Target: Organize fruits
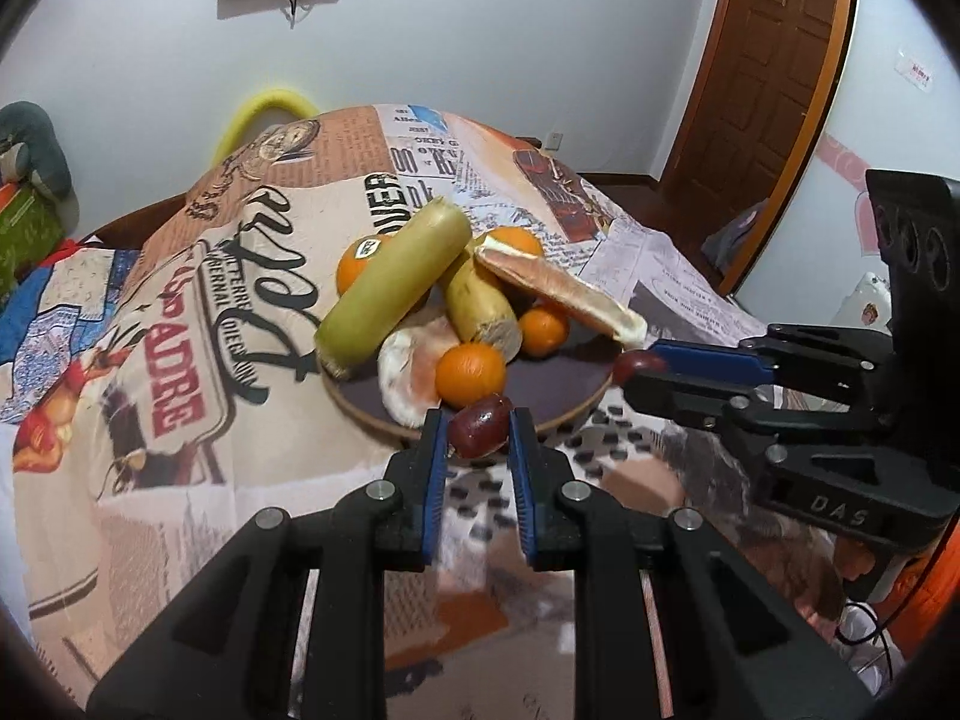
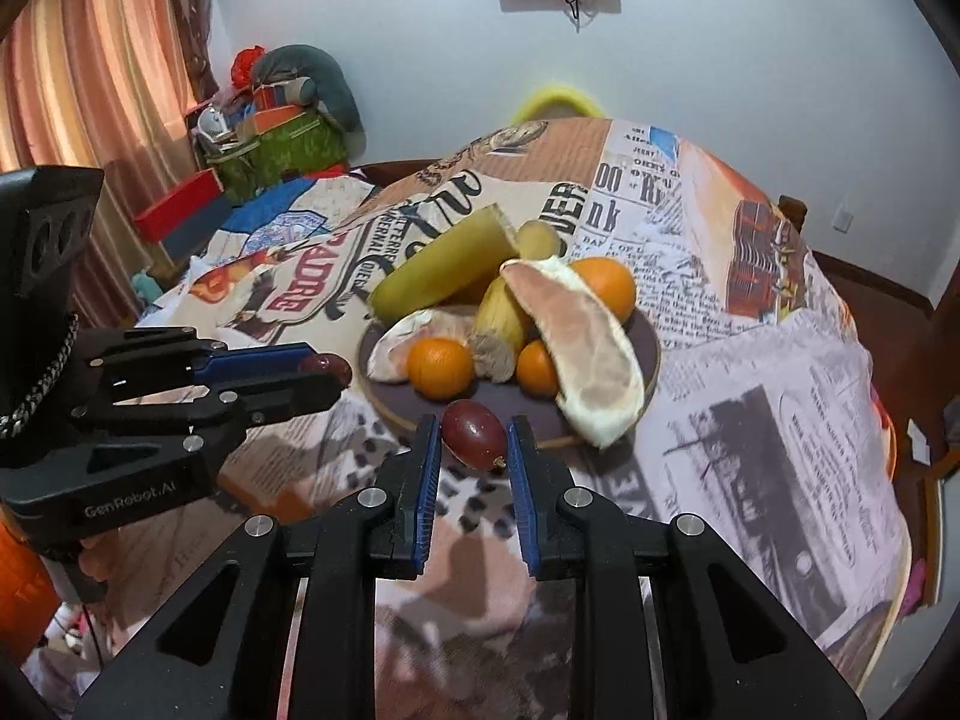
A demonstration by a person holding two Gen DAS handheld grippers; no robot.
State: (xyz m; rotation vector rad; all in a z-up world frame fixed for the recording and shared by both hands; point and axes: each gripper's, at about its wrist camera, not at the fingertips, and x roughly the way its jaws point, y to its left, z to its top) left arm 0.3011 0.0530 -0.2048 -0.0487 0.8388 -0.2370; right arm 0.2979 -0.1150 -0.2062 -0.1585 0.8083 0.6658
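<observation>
- Both grippers clenched on grapes: left gripper point(image 1: 478, 435) w/ one red grape point(image 1: 480, 433), right gripper point(image 2: 473, 433) w/ another grape point(image 2: 473, 432).
- Held just above plate point(image 1: 576, 396) rim, by the oranges.
- Next, prob: carry over plate, let go gently.

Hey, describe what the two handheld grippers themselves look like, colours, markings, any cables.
Both are black plastic linkages with silver pivot pins and ribbed blue finger pads. The left gripper reads "GenRobot.AI" on its side and has a braided cord near its body. The right gripper is marked "DAS", with a thin black cable below it.
</observation>
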